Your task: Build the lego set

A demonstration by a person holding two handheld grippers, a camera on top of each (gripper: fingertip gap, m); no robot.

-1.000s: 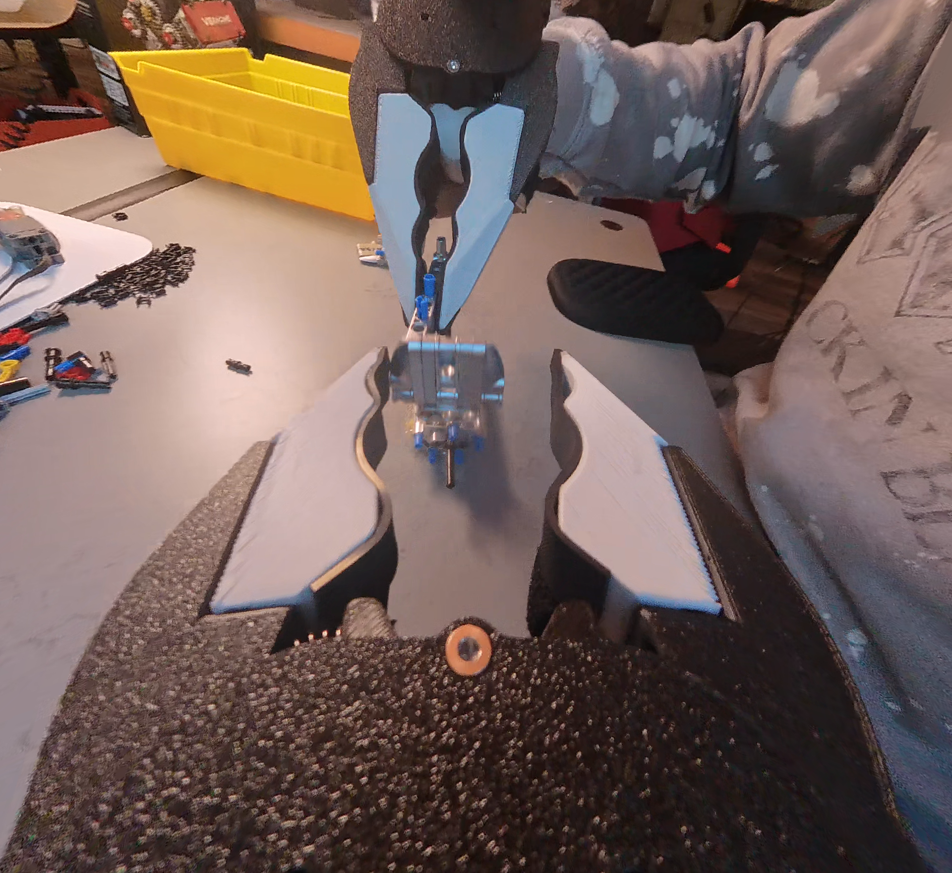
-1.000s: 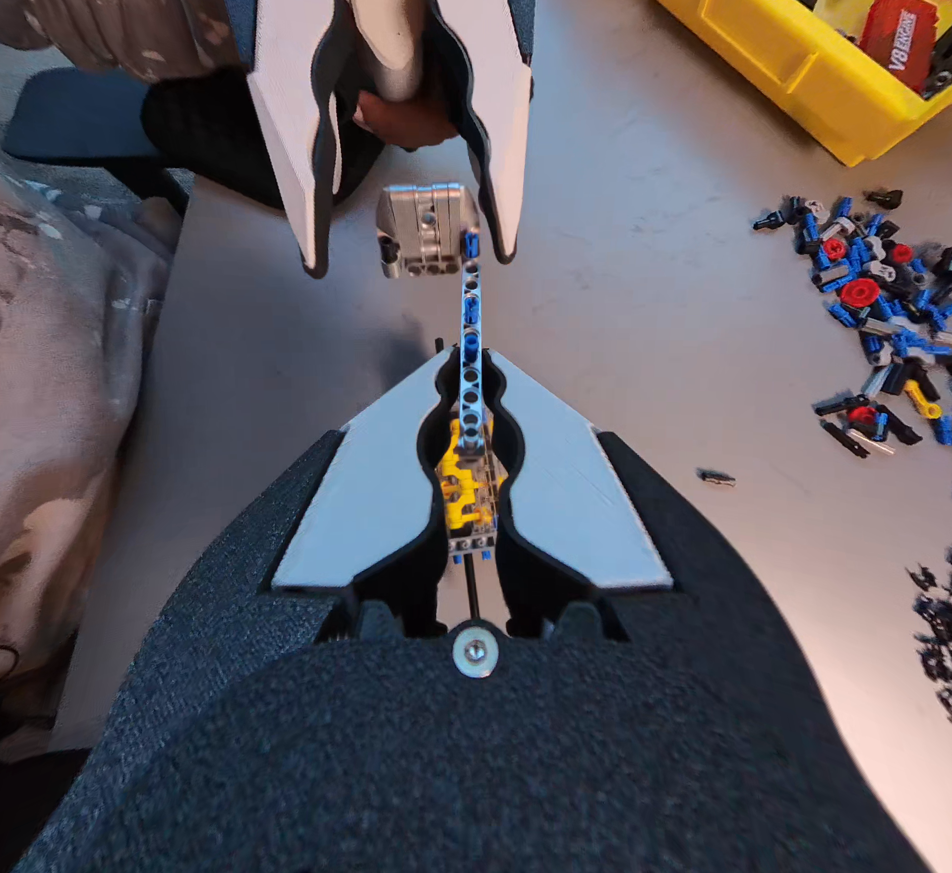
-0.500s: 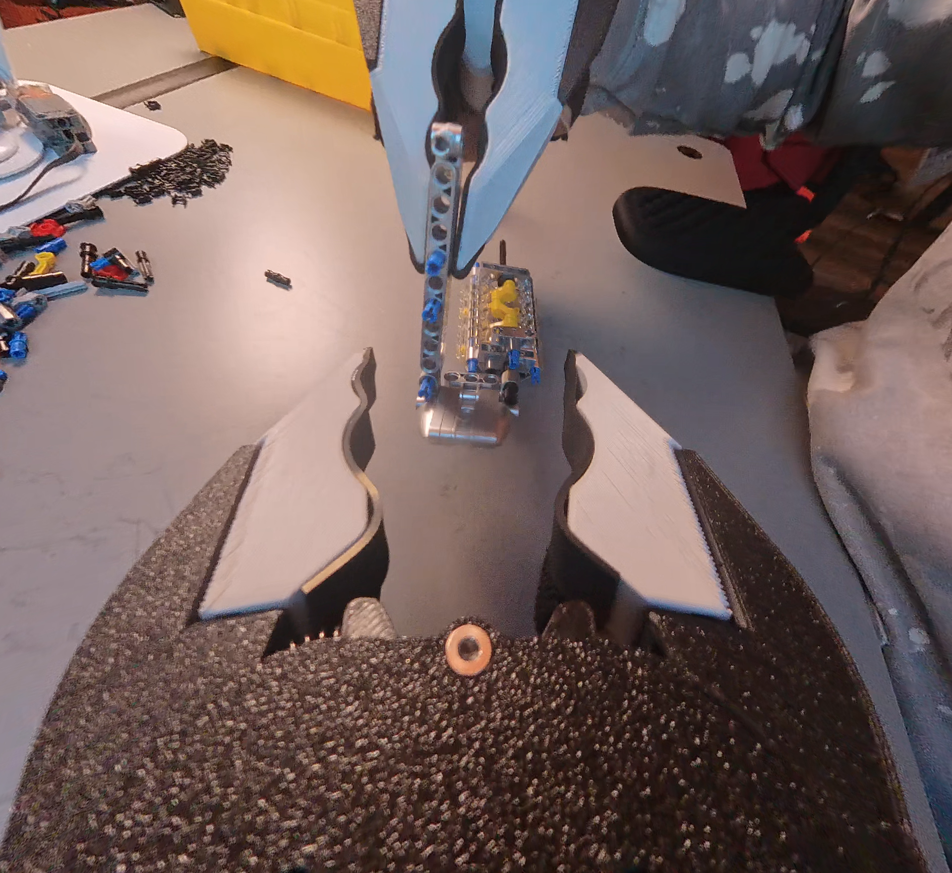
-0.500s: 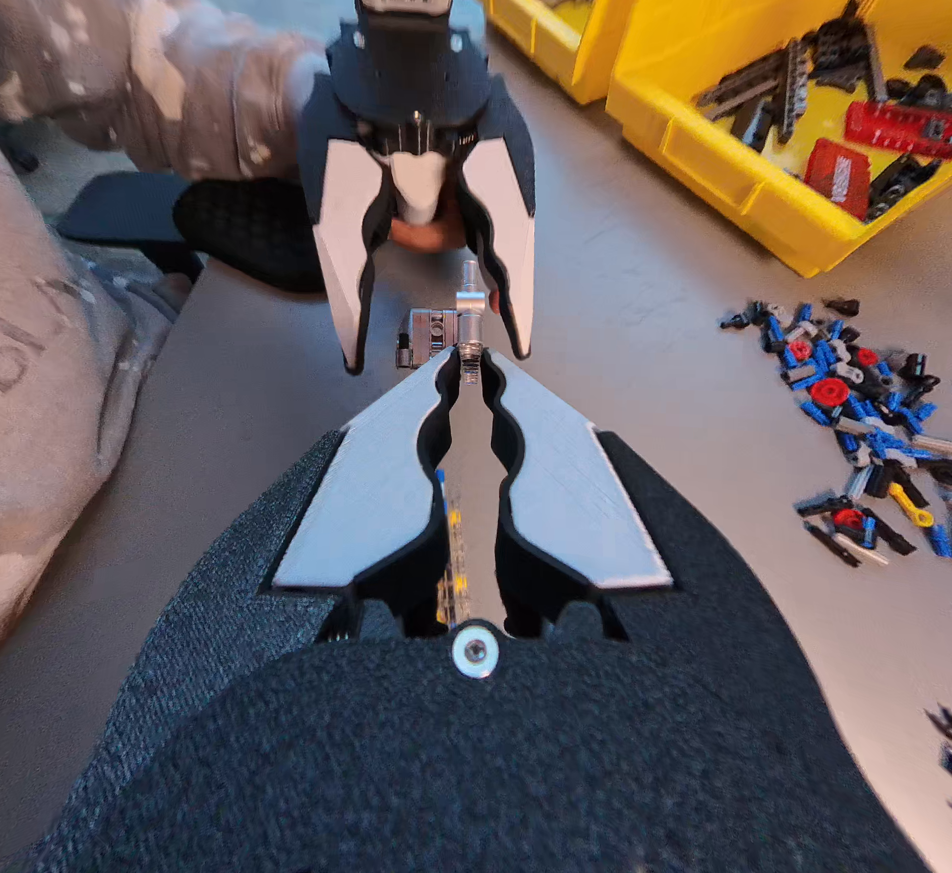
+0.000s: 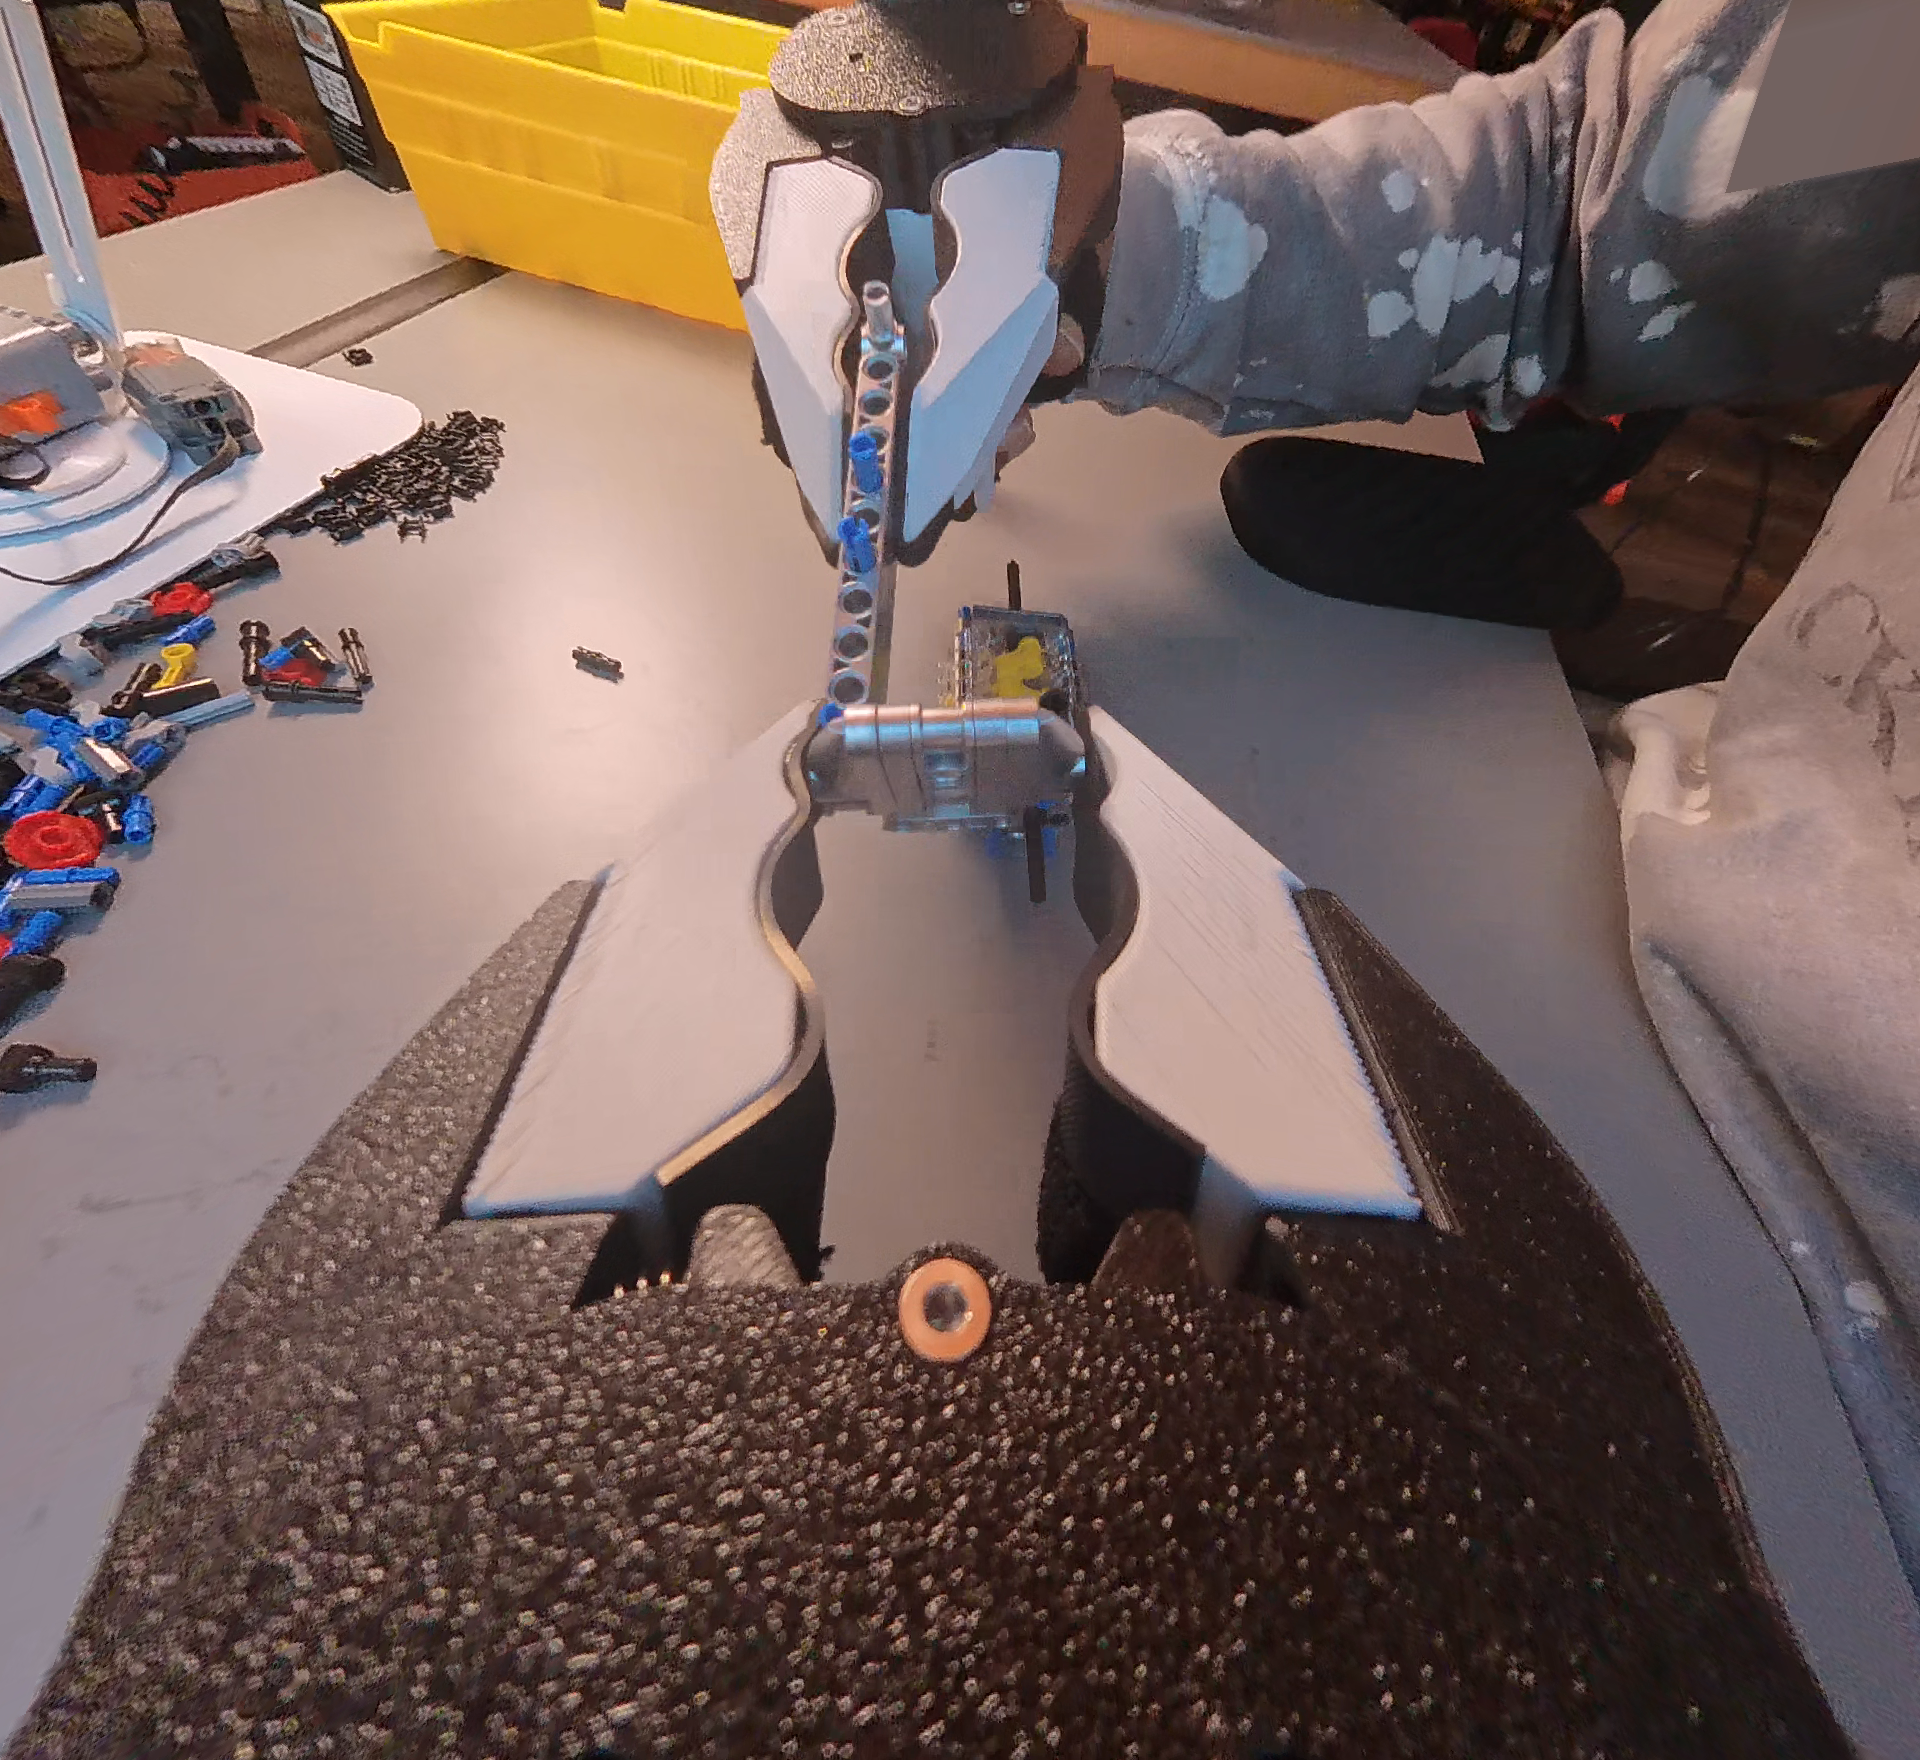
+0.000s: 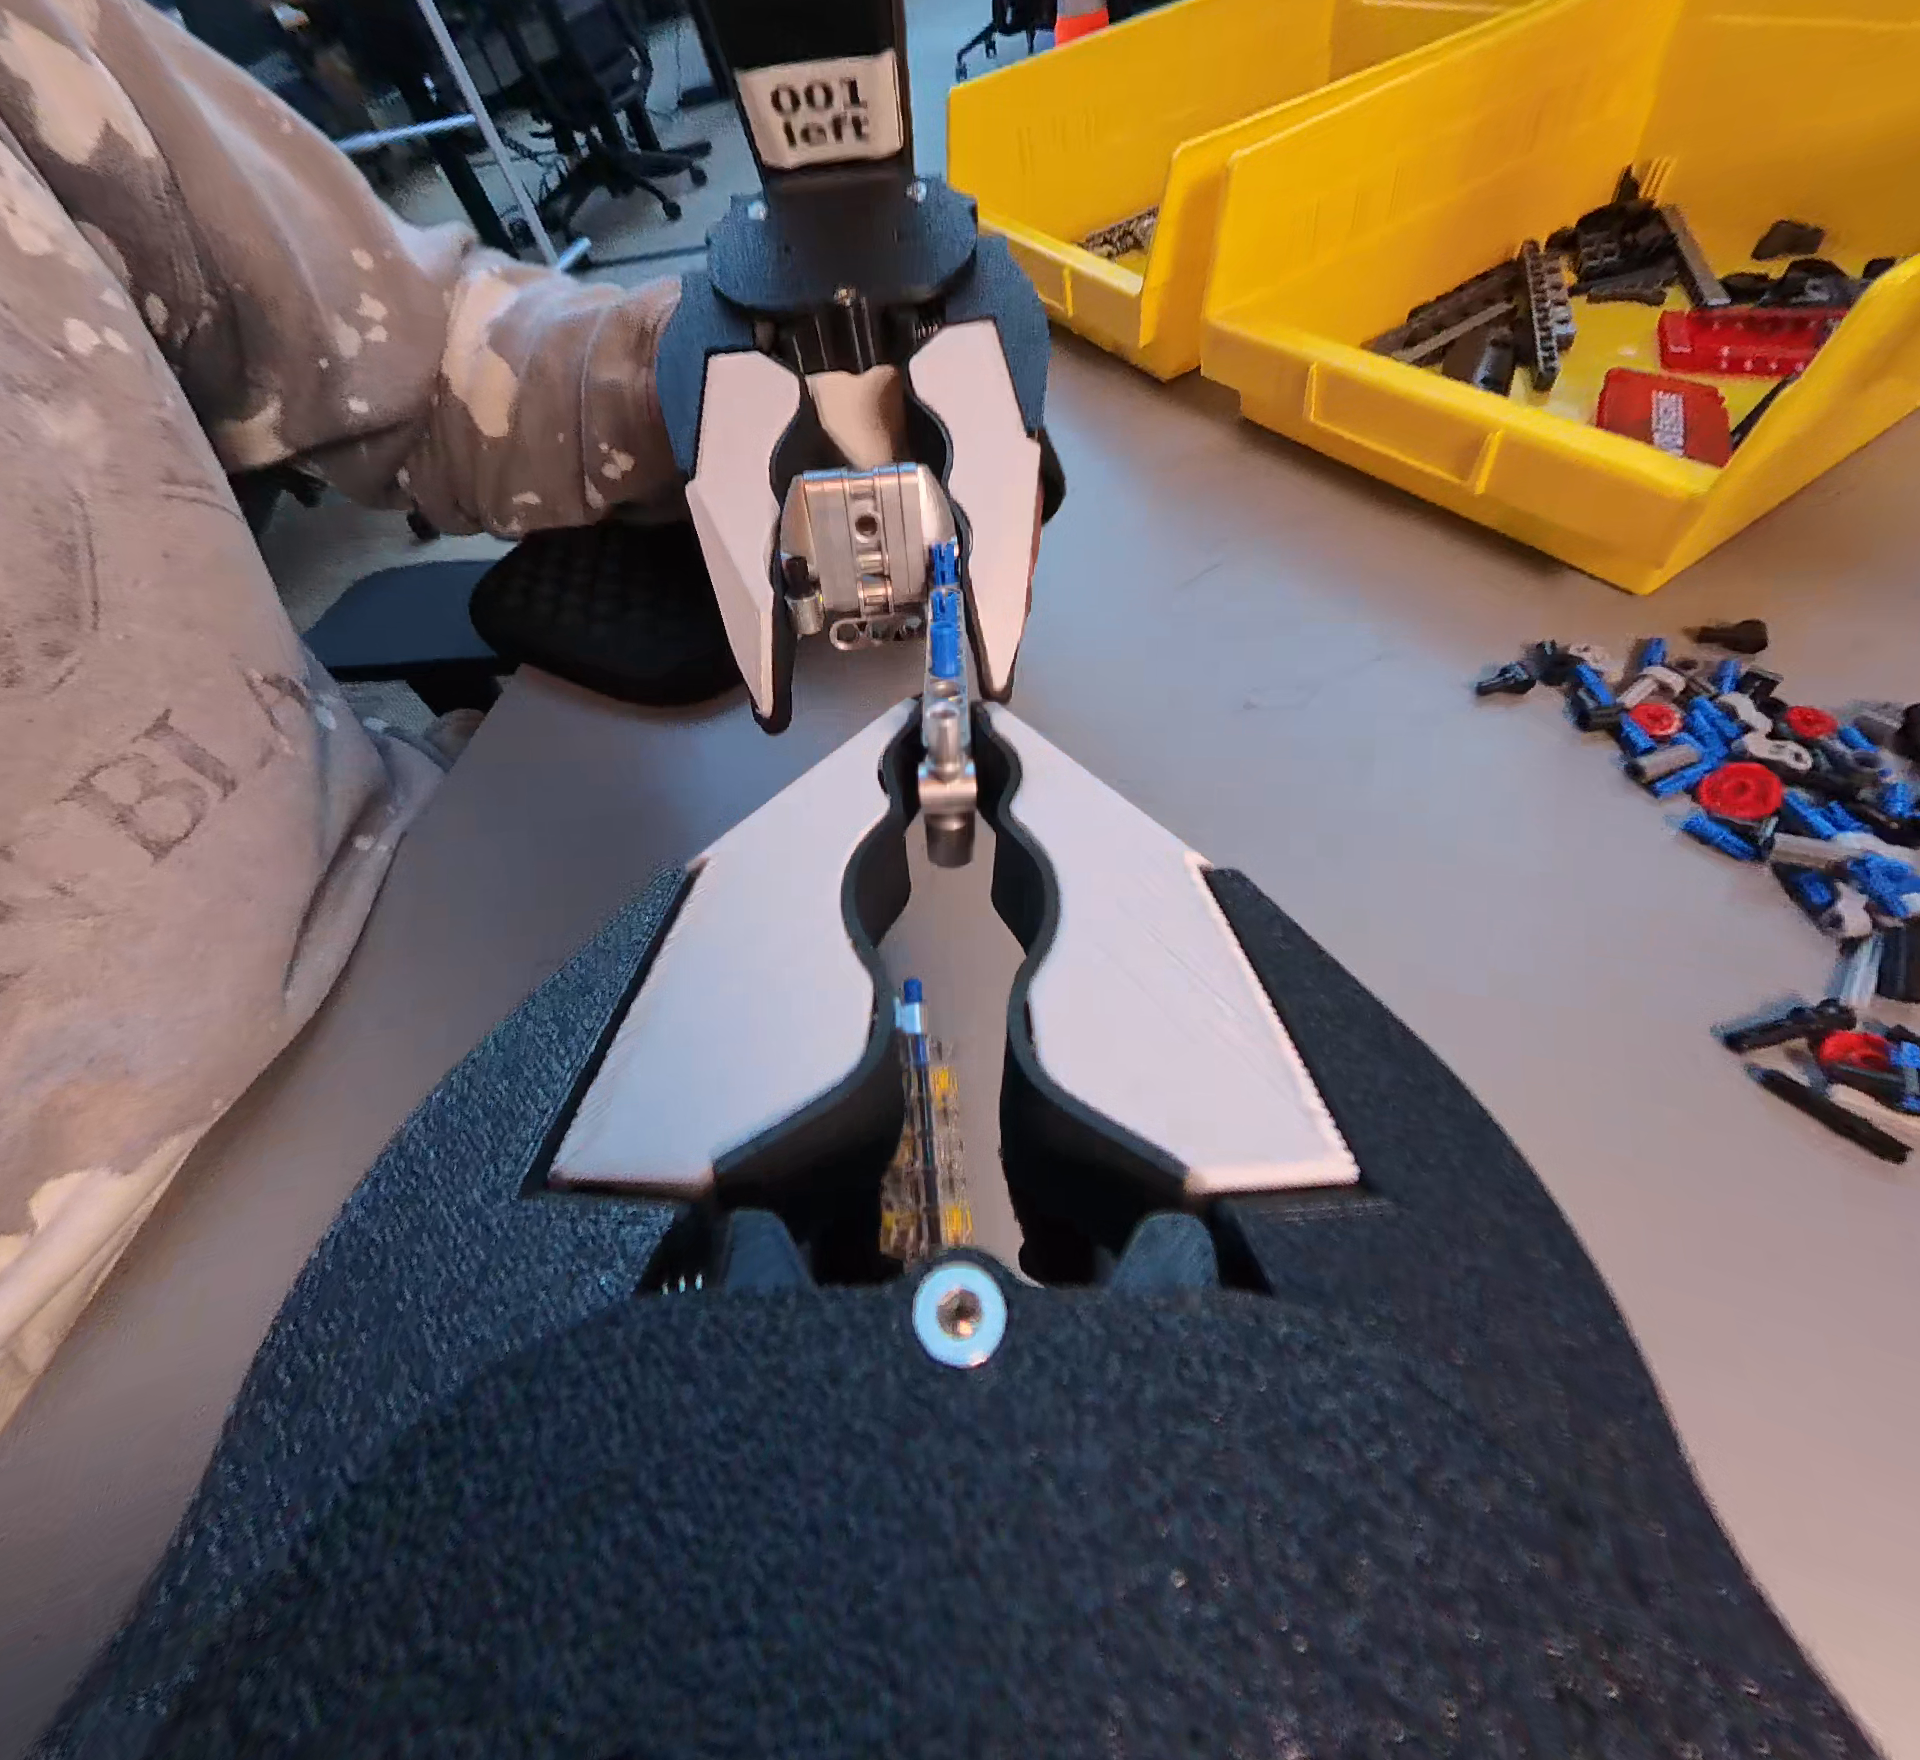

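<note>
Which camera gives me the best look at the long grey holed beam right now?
The left wrist view: the grey beam runs side-on from the right gripper down to the grey block in the left gripper. The right wrist view sees it end-on, foreshortened.

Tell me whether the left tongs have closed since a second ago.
Yes. Against the fixed screw on their mount, the left tongs have closed inward and now clamp both ends of the grey block.
</note>
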